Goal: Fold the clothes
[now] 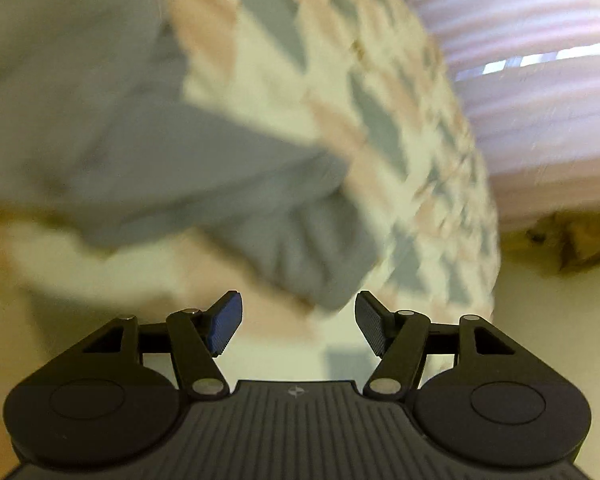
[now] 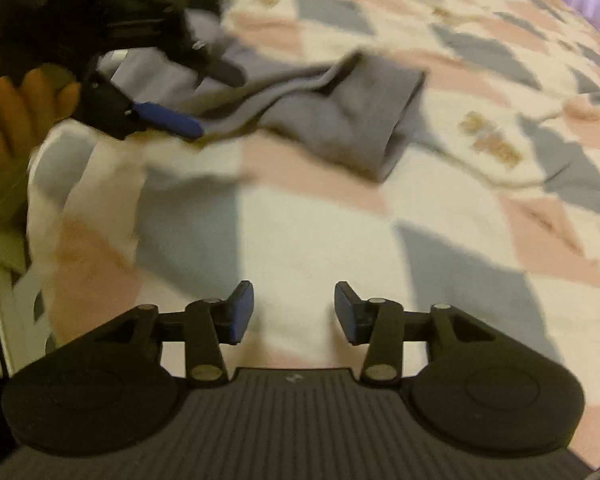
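Note:
A grey garment (image 1: 148,152) lies on a patchwork bedspread (image 1: 380,80); its ribbed sleeve cuff (image 1: 324,256) reaches toward my left gripper (image 1: 298,326), which is open and empty just short of the cuff. In the right wrist view the same garment (image 2: 340,112) lies across the bed, sleeve end at right. My right gripper (image 2: 294,312) is open and empty above the bedspread (image 2: 320,240), well short of the garment. The left gripper (image 2: 204,100) shows there at upper left, held by a hand, its jaws apart at the garment's edge. Both views are motion-blurred.
Pink striped curtains (image 1: 540,80) hang beyond the bed's far edge. A brown crumpled thing (image 1: 576,240) lies on the pale floor at right. The bed's left edge and a white frame (image 2: 4,288) show in the right wrist view.

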`<action>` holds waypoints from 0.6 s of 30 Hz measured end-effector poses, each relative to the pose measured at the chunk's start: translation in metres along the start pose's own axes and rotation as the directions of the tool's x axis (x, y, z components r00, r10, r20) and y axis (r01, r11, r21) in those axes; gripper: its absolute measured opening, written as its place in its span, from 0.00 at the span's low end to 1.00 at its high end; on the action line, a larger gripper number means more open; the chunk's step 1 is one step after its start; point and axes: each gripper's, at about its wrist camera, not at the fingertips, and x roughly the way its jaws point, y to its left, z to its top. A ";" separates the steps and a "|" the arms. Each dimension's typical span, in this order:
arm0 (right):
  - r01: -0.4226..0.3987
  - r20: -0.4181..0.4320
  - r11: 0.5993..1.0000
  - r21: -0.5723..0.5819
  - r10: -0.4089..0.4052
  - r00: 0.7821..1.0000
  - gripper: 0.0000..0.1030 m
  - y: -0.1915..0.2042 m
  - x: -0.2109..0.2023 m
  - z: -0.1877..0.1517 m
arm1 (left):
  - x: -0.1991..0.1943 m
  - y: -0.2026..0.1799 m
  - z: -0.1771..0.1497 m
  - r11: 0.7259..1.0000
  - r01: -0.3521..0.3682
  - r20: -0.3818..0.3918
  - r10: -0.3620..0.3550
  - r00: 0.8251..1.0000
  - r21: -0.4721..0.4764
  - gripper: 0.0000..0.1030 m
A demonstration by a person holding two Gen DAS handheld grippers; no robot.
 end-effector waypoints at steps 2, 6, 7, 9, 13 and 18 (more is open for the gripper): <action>-0.020 0.060 0.999 0.043 0.017 0.998 0.44 -0.024 -0.001 0.015 | 0.003 -0.008 0.001 1.000 0.001 0.040 -0.001 0.999 -0.016 0.64; -0.138 0.195 0.972 0.189 0.101 0.976 0.73 -0.098 0.017 0.057 | 0.006 -0.004 -0.016 0.997 -0.059 0.098 0.064 0.993 -0.051 0.64; -0.161 0.215 0.960 0.231 0.111 0.970 0.73 -0.116 0.027 0.066 | 0.005 0.000 -0.022 0.995 -0.077 0.114 0.085 0.990 -0.068 0.64; -0.240 0.228 0.910 0.337 0.169 0.959 0.73 -0.145 0.058 0.076 | 0.005 0.007 -0.037 0.987 -0.119 0.147 0.135 0.980 -0.111 0.64; -0.411 0.237 0.777 0.476 0.337 0.911 0.10 -0.176 0.111 0.075 | -0.005 0.022 -0.061 0.969 -0.143 0.195 0.182 0.964 -0.200 0.64; -0.433 0.317 0.900 0.040 0.400 0.860 0.04 -0.123 0.072 0.057 | -0.022 0.023 -0.089 0.956 -0.108 0.261 0.181 0.948 -0.272 0.70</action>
